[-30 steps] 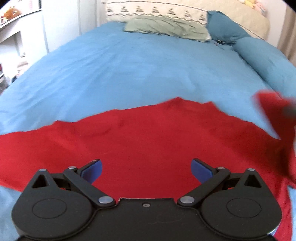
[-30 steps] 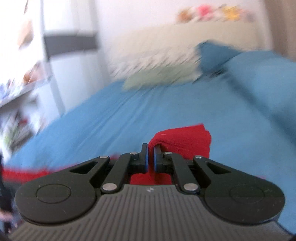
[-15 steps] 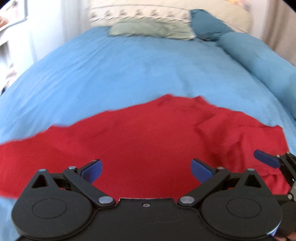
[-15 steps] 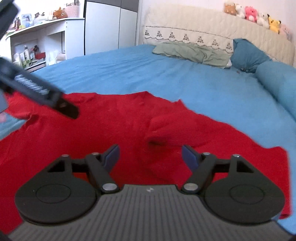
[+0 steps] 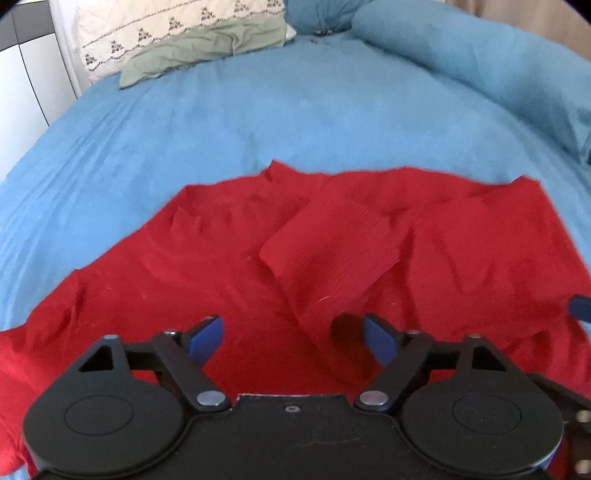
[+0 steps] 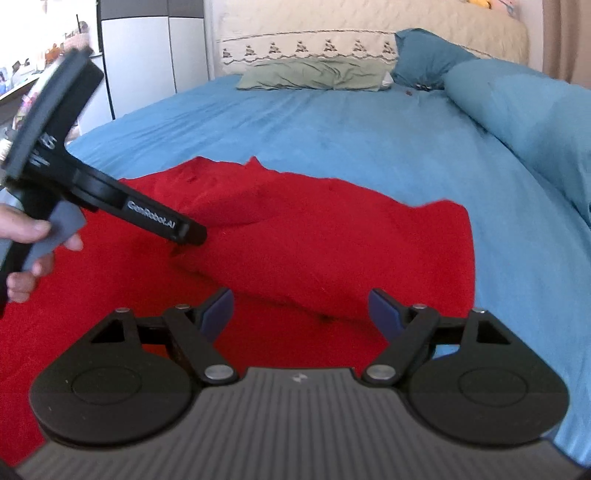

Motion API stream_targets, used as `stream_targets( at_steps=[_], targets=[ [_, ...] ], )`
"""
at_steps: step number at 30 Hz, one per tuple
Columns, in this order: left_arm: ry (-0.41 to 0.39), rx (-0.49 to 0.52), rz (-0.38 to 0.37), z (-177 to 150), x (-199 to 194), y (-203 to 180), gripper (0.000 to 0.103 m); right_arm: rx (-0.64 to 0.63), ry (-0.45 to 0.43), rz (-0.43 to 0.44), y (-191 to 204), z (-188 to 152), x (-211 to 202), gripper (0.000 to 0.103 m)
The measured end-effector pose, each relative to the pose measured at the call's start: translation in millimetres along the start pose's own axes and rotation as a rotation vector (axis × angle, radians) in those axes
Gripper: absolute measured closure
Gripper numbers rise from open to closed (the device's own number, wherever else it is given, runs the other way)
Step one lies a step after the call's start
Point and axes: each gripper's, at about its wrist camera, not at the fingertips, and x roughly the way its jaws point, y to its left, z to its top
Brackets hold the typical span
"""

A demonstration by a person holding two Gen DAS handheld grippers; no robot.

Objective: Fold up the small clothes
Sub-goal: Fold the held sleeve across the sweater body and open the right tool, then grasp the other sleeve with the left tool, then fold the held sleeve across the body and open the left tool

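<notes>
A red garment (image 5: pixel 207 266) lies spread on the blue bed, with a ribbed flap (image 5: pixel 332 247) folded in over its middle. It also shows in the right wrist view (image 6: pixel 314 236), the folded flap in front of the fingers. My left gripper (image 5: pixel 293 338) is open and empty just above the cloth, near the flap's near edge. My right gripper (image 6: pixel 303 310) is open and empty, low over the garment's right part. The left gripper (image 6: pixel 186 234) shows from the side in the right wrist view, held by a hand.
The blue bedspread (image 5: pixel 295 118) stretches beyond the garment. A green pillow (image 5: pixel 207 51), a cream embroidered pillow (image 5: pixel 155 29) and blue bolsters (image 5: pixel 480 66) lie at the head. White cabinets (image 6: pixel 147 59) stand left of the bed.
The right gripper let go of the red flap, which now lies folded over the garment, and opened. The left gripper moved in toward the flap and stayed open.
</notes>
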Motion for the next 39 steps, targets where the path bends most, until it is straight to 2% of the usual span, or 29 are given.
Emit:
stream_targets(
  at_steps=[5, 10, 11, 13, 15, 16, 20, 22, 23, 24, 25, 26, 29, 34, 36, 39],
  targets=[
    [-0.001, -0.174, 0.003, -10.5, 2.3, 44.7, 0.023, 0.012, 0.015, 0.005, -7.2, -4.1, 3.5, 0.007],
    [-0.03, -0.328, 0.009, -30.4, -4.4, 78.7, 0.036, 0.042, 0.025, 0.008, -13.4, -10.9, 2.6, 0.007],
    [-0.043, -0.355, 0.004, -35.2, -6.7, 83.3, 0.042, 0.05, 0.028, 0.009, -14.8, -12.8, 1.8, 0.007],
    [-0.074, -0.381, -0.035, -40.9, -9.7, 86.1, 0.042, 0.065, 0.036, 0.01, -17.0, -15.0, 2.7, 0.007],
    [-0.089, -0.349, -0.056, -42.7, -9.9, 85.2, 0.032, 0.076, 0.042, 0.011, -18.2, -15.9, 5.0, 0.007],
    [-0.091, -0.34, -0.065, -41.9, -8.3, 83.7, 0.031, 0.078, 0.044, 0.011, -18.8, -16.1, 5.2, 0.007],
    [-0.113, -0.394, -0.114, -39.9, -3.9, 91.1, 0.031, 0.074, 0.05, 0.009, -19.6, -14.1, 7.0, 0.006],
    [-0.118, -0.41, -0.113, -36.6, -1.6, 90.1, 0.041, 0.072, 0.053, 0.006, -19.7, -12.8, 7.3, 0.005],
    [-0.118, -0.402, -0.097, -34.0, -1.1, 89.2, 0.06, 0.072, 0.053, 0.005, -20.3, -12.2, 7.5, 0.005],
    [-0.114, -0.393, -0.076, -32.6, -2.0, 88.2, 0.085, 0.073, 0.052, 0.004, -21.1, -12.1, 6.9, 0.005],
    [-0.112, -0.384, -0.058, -30.9, -2.5, 88.1, 0.096, 0.076, 0.05, 0.001, -21.8, -11.4, 7.6, 0.005],
    [-0.121, -0.387, -0.057, -30.8, -5.1, 89.5, 0.099, 0.081, 0.048, 0.0, -22.4, -11.1, 8.0, 0.005],
    [-0.2, -0.41, -0.061, -31.0, -24.6, 98.3, 0.099, 0.104, 0.042, -0.001, -26.1, -12.2, 8.7, 0.004],
    [-0.348, -0.443, 0.052, -37.7, -65.6, 123.7, 0.099, 0.118, 0.04, -0.003, -27.0, -9.9, 12.8, 0.003],
    [-0.372, -0.464, 0.077, -45.6, -72.6, 135.0, 0.099, 0.118, 0.037, -0.001, -26.9, -7.2, 16.3, 0.003],
    [-0.355, -0.479, 0.091, -59.5, -69.6, 149.2, 0.099, 0.125, 0.035, -0.009, -29.8, -4.8, 22.5, 0.002]
  ],
)
